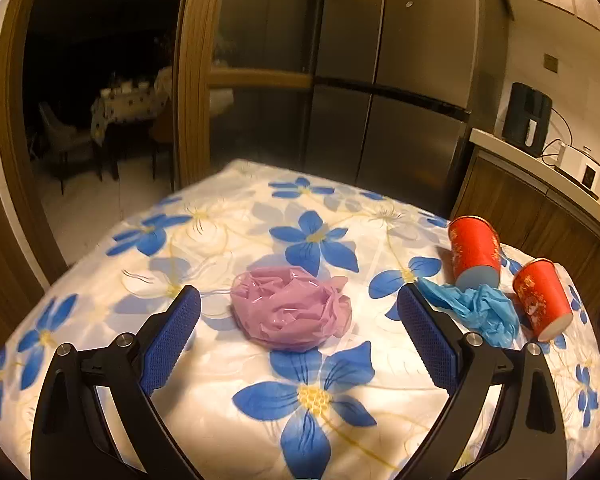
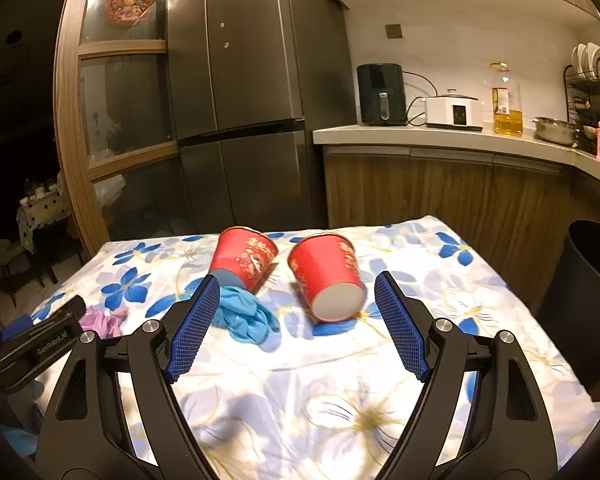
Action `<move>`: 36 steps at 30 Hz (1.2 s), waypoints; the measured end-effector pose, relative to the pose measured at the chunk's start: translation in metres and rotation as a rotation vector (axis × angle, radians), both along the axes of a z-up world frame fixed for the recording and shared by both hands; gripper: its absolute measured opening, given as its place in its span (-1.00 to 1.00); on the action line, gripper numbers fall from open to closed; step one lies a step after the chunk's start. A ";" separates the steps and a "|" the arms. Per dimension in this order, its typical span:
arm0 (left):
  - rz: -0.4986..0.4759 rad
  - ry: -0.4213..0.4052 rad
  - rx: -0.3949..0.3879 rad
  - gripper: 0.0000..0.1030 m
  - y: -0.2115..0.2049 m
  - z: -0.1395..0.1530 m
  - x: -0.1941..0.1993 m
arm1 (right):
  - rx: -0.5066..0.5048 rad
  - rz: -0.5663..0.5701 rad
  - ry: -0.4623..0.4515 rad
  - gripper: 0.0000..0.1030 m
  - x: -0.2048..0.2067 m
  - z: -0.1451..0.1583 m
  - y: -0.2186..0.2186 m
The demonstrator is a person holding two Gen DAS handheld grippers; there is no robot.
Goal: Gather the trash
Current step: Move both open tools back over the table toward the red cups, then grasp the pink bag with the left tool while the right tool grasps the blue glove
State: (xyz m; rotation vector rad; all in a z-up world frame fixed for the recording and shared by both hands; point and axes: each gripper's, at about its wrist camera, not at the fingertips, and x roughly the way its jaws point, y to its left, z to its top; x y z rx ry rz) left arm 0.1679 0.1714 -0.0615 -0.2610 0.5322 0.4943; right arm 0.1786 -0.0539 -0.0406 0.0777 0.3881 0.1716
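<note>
left gripper (image 1: 298, 300): jaws wide apart, holding nothing, hovering above the table, aimed at the pink bag.
right gripper (image 2: 296, 296): jaws wide apart too, empty, aimed at the near cup.
table (image 2: 300, 400): covered with white cloth with blue flowers; all four trash pieces lying on it.
pink bag (image 1: 292, 308): crumpled, lying between the left fingertips in the left view but a little beyond them, not touched.
blue bag (image 2: 244, 316): crumpled, just beside the left finger of the right gripper, touching the base of the far cup.
near cup (image 2: 326, 276): red, tipped on its side, base toward the camera, between the right fingertips in the view, not gripped.
far cup (image 2: 242, 258): red, also on its side, just left of the near cup, apart from it.
bin (image 2: 588, 300): dark, standing on the floor at the right edge of the table; inside not visible.
progress: probably at the very start; nothing collected as far as visible, two bags and two cups left to pick and carry to the bin.
</note>
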 end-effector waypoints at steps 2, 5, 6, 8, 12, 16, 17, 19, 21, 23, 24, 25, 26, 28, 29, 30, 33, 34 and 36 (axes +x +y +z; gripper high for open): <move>0.007 0.032 -0.025 0.83 0.006 -0.005 0.008 | 0.003 0.003 0.011 0.53 0.008 -0.003 0.005; 0.020 0.061 -0.064 0.76 0.014 -0.012 0.016 | -0.006 0.004 0.029 0.53 0.018 -0.009 0.012; 0.018 0.074 -0.082 0.74 0.016 -0.014 0.019 | -0.009 0.004 0.034 0.53 0.021 -0.012 0.014; 0.007 0.098 -0.108 0.37 0.019 -0.020 0.024 | -0.016 0.005 0.051 0.53 0.028 -0.017 0.017; -0.027 0.140 -0.170 0.02 0.024 -0.032 0.031 | -0.027 0.019 0.084 0.53 0.040 -0.027 0.025; -0.045 0.153 -0.193 -0.47 0.024 -0.036 0.033 | -0.031 0.040 0.114 0.53 0.050 -0.033 0.033; -0.054 0.155 -0.193 -0.58 0.023 -0.037 0.034 | -0.031 0.047 0.121 0.53 0.053 -0.034 0.035; -0.080 0.148 -0.196 -0.69 0.020 -0.036 0.035 | -0.034 0.061 0.135 0.53 0.058 -0.036 0.039; -0.099 0.139 -0.199 -0.79 0.018 -0.035 0.034 | -0.041 0.073 0.152 0.53 0.062 -0.039 0.043; -0.127 0.120 -0.198 -0.85 0.013 -0.031 0.031 | -0.048 0.084 0.169 0.51 0.066 -0.042 0.046; -0.140 0.107 -0.193 -0.85 0.009 -0.028 0.028 | -0.052 0.091 0.178 0.49 0.067 -0.043 0.047; -0.149 0.100 -0.189 -0.86 0.007 -0.025 0.027 | -0.057 0.099 0.191 0.48 0.070 -0.045 0.049; -0.165 0.084 -0.180 -0.87 0.002 -0.021 0.023 | -0.061 0.102 0.200 0.47 0.071 -0.047 0.050; -0.179 0.065 -0.167 -0.87 -0.005 -0.016 0.018 | -0.061 0.109 0.223 0.38 0.075 -0.051 0.052; -0.183 0.060 -0.165 -0.87 -0.006 -0.015 0.016 | -0.060 0.111 0.240 0.36 0.078 -0.053 0.052; -0.187 0.053 -0.164 -0.87 -0.008 -0.013 0.014 | -0.057 0.112 0.251 0.31 0.080 -0.055 0.052; -0.191 0.042 -0.154 -0.87 -0.011 -0.010 0.010 | -0.056 0.117 0.287 0.16 0.085 -0.060 0.052; -0.191 0.039 -0.150 -0.87 -0.011 -0.009 0.009 | -0.059 0.123 0.301 0.06 0.087 -0.062 0.053; -0.189 0.035 -0.137 -0.88 -0.013 -0.006 0.008 | -0.065 0.134 0.316 -0.15 0.089 -0.065 0.055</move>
